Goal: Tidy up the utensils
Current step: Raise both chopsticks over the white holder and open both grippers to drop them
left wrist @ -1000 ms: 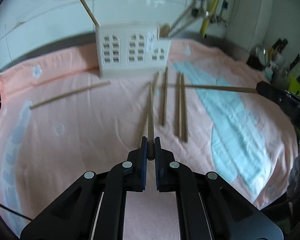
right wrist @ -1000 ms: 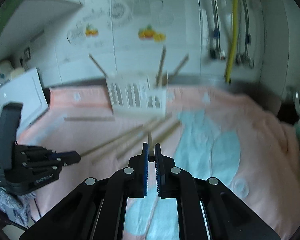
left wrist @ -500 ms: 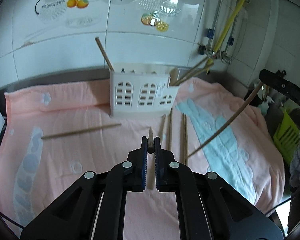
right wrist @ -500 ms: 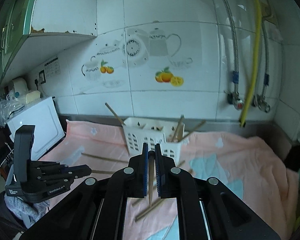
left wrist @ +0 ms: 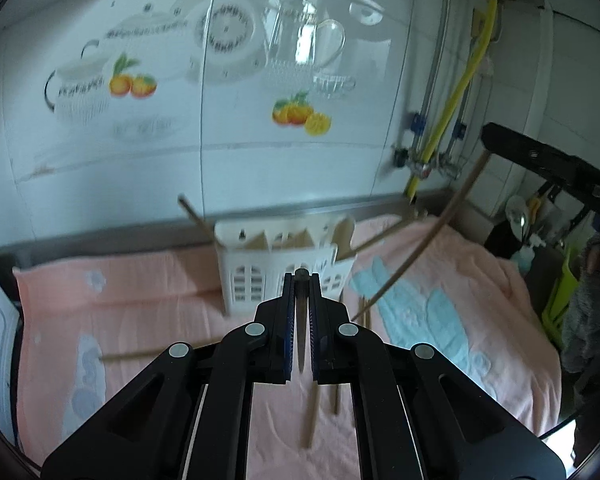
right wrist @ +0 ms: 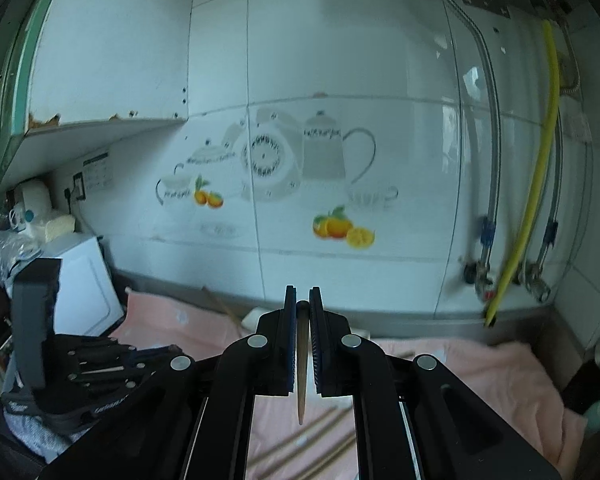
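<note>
Desk: pink towel [left wrist: 148, 292], white holder [left wrist: 284, 272] at twelve o'clock.
Left gripper [left wrist: 301, 280]: chopstick [left wrist: 301, 320] is clamped.
Right gripper [right wrist: 302, 300]: second chopstick [right wrist: 301, 368] is clamped.
Advice: tips should be lowered vertically into a compartment.

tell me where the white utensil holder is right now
In the left wrist view the white utensil holder stands on the pink towel near the tiled wall, just beyond the left gripper.
</note>
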Demonstrator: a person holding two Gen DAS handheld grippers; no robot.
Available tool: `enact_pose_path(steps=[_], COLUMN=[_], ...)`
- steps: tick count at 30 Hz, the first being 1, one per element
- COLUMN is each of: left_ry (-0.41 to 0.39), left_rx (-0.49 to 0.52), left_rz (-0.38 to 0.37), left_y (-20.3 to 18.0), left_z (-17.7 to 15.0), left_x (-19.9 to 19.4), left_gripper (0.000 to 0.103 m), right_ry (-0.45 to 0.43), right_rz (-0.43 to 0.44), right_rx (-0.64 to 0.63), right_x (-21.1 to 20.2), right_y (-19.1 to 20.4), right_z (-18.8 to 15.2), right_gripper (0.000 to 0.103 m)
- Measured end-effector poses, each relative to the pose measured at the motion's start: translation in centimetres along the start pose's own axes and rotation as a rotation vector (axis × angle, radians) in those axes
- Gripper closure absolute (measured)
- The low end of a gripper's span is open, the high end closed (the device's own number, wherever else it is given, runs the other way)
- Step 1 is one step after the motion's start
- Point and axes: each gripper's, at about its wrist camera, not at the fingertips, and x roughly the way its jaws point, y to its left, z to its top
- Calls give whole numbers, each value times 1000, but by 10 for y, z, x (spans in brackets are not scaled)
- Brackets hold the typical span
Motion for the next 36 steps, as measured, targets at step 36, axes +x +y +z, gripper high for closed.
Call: enact_pose_path(steps=[36], left_ry=[-152], left_rx=[-82], left_rz=[111], left_y=[59], left_z=[50], left_x=[43], left_gripper=[98], right_ry=[-105], right_rz=[-83], right_rx=[15], right_x=[68], right_y=[-17], right_z=[37], right_gripper=[96])
